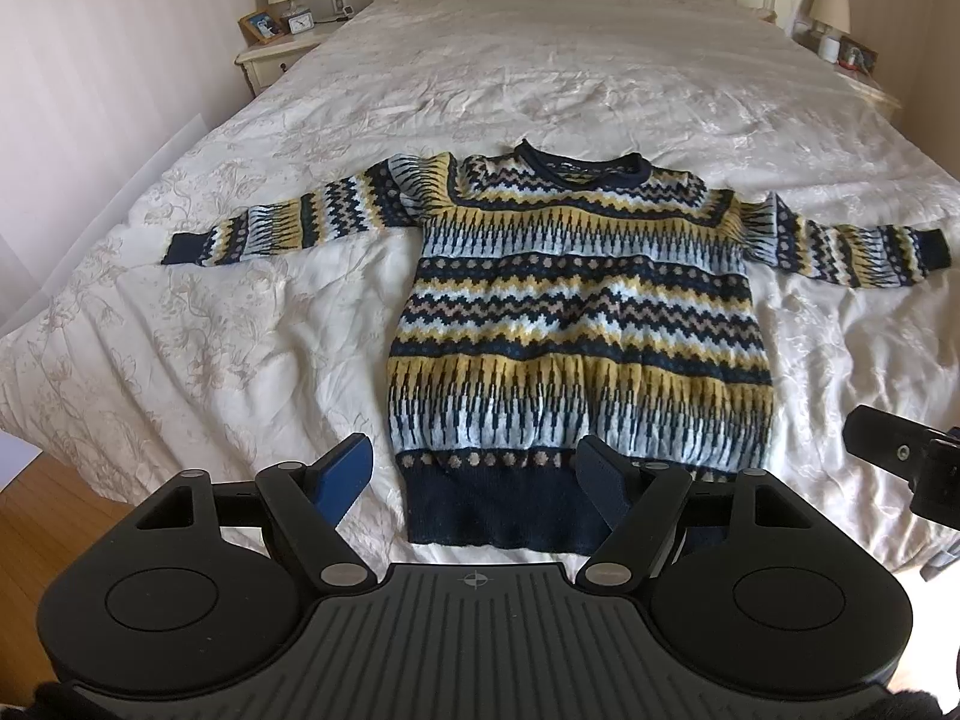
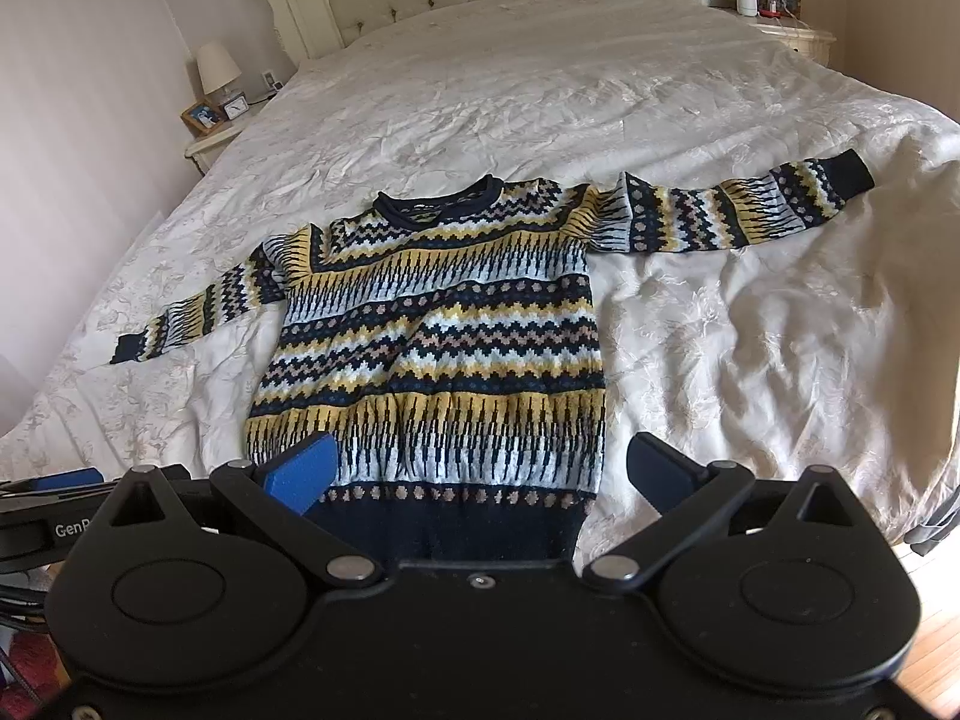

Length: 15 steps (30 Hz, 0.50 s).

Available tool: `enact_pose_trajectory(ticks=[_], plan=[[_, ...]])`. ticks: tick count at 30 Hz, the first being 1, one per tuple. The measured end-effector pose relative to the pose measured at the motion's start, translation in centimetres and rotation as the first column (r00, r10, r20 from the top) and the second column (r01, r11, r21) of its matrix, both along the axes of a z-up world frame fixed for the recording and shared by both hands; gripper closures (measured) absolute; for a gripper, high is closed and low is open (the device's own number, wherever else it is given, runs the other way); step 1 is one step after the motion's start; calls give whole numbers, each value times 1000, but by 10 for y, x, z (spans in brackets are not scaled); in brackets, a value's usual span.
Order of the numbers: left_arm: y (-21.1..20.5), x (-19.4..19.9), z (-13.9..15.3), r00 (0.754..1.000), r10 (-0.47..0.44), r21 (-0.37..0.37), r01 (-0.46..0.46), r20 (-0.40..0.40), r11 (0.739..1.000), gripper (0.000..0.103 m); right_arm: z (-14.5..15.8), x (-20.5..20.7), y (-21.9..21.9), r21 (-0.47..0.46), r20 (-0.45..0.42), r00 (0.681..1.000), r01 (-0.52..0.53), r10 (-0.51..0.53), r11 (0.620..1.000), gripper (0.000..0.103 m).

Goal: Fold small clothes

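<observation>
Left hand-held gripper (image 1: 474,480) is released: blue-padded fingers spread apart over the sweater's navy hem, nothing pinched. Right hand-held gripper (image 2: 492,474) likewise released, hanging over the hem's other end, its 3 o'clock finger above bare quilt.

Knitted sweater with navy, yellow and pale-blue zigzag bands (image 1: 576,312) lies flat, front up, on the cream quilted bed (image 1: 540,60), collar at 12 o'clock, hem at 6 o'clock, both sleeves stretched out toward 9 and 3 o'clock.

Progress, my read: laid out and roughly smoothed, zero folds made. Sleeve folds, side folds and the final halving are all left.

Hard to make out:
- the hem's near edge sits behind both gripper bodies
- contact between pads and knit can't be judged from these angles
- sweater's back is hidden
- fisheye bends the sleeves, so true straightness is uncertain
</observation>
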State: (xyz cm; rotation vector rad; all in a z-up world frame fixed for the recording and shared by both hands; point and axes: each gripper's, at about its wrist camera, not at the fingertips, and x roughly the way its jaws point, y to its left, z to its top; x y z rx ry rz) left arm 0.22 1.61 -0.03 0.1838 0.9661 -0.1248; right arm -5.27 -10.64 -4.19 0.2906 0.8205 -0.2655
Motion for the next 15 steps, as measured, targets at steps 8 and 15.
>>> enact_pose_trajectory(ticks=[8, 15], plan=[[0, 0, 0, 1000, 1, 0, -1, 1, 1000, 29, 0, 1, 4, 5, -1, 1000, -9, 9, 1000, 1], [0, 1, 0, 1000, 0, -1, 0, 0, 1000, 29, 0, 2, 2, 8, 0, 1000, -17, 17, 1000, 1]])
